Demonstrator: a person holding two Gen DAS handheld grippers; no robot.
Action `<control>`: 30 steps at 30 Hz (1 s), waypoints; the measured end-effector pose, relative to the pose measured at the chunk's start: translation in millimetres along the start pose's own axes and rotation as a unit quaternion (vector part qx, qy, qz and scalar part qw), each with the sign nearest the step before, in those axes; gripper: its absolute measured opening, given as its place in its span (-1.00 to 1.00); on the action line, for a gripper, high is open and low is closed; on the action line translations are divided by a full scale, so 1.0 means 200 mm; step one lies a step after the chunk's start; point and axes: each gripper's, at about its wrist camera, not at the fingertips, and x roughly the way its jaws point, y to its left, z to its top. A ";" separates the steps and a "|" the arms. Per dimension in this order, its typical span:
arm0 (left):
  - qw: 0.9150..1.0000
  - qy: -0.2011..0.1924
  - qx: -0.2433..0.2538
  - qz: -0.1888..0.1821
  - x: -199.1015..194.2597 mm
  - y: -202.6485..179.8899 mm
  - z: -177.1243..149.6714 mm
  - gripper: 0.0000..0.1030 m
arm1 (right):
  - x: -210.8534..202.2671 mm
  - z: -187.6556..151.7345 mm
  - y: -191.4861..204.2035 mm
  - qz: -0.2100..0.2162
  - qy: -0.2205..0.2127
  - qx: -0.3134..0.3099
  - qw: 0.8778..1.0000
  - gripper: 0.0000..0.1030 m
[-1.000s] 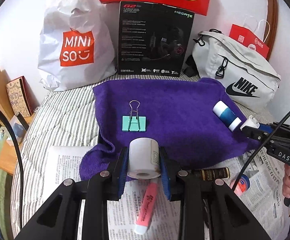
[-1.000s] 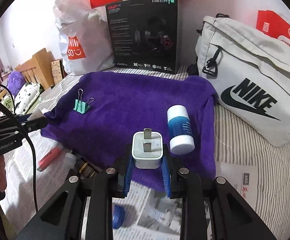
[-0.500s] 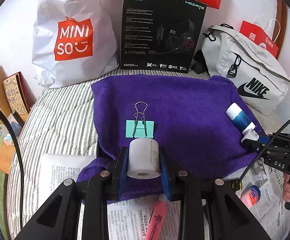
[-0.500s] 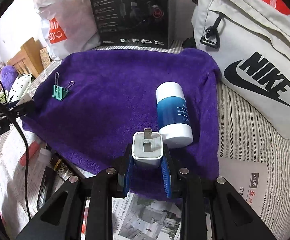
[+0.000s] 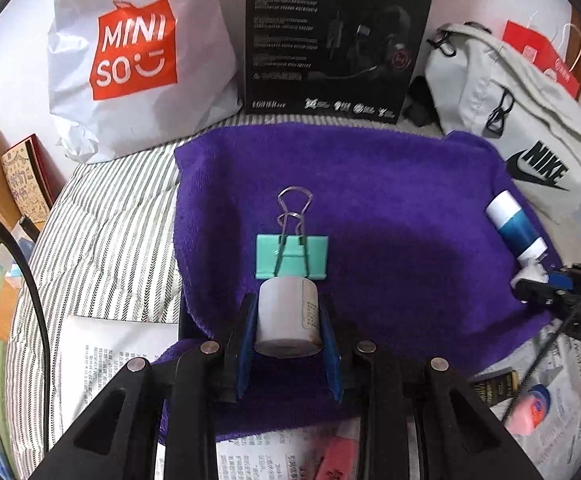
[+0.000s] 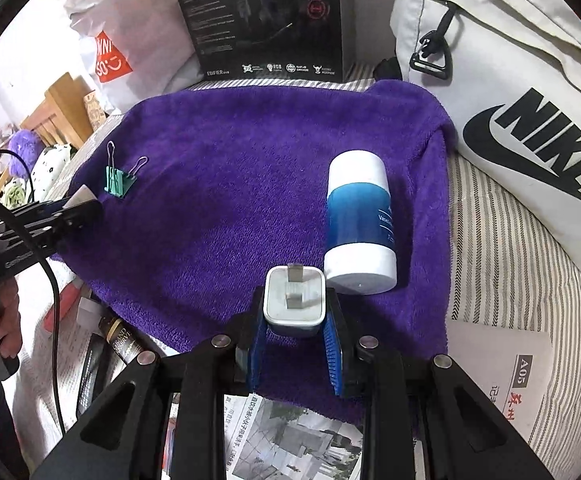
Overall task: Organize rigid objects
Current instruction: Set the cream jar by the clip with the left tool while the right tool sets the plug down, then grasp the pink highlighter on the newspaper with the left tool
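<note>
Left wrist view. Your left gripper (image 5: 288, 334) is clamped on a white roll (image 5: 288, 320), blue pads pressing its curved sides, held low over the near edge of the purple towel (image 5: 390, 208). A teal binder clip (image 5: 291, 257) lies on the towel just beyond the roll, its wire handles pointing away from you. Risk: set the roll down straight ahead and it lands on the clip or nudges it. Risk: the roll is round and the towel sits on soft bedding, so it may well roll once you let go; lay it where the pile can cradle it. A blue-and-white bottle (image 5: 515, 229) lies on its side at the towel's right edge, with the right gripper (image 5: 538, 286) close beside it.

Right wrist view. Your right gripper (image 6: 295, 332) grips a white charger plug (image 6: 294, 294) by its flat sides, prongs facing forward, over the towel's near right part. The bottle (image 6: 359, 220) lies just beside the plug; whether they touch cannot be told. Risk: a forward push knocks the bottle, which looks free to roll toward the striped bed cover (image 6: 502, 256). Risk: the plug tips on the soft towel if it is set down on an edge. The left gripper (image 6: 78, 206) sits near the clip (image 6: 117, 181) at the far left, well apart from yours.
</note>
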 end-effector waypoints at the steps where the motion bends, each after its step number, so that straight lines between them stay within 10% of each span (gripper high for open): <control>1: 1.000 0.001 0.001 0.001 0.01 0.00 0.00 -0.45 | 0.00 0.00 0.00 0.000 0.001 -0.001 1.000 -0.50; 18: 1.000 0.003 0.022 0.014 0.04 -0.03 -0.01 -0.42 | -0.02 -0.01 -0.01 -0.012 -0.003 -0.015 1.000 -0.25; 24: 1.000 -0.002 0.019 0.004 0.01 -0.06 -0.02 0.04 | -0.07 -0.02 -0.01 -0.023 -0.007 -0.015 1.000 -0.14; 30: 1.000 -0.008 0.012 -0.007 -0.08 -0.07 -0.07 0.05 | -0.19 -0.07 0.00 -0.023 -0.027 -0.009 0.999 -0.12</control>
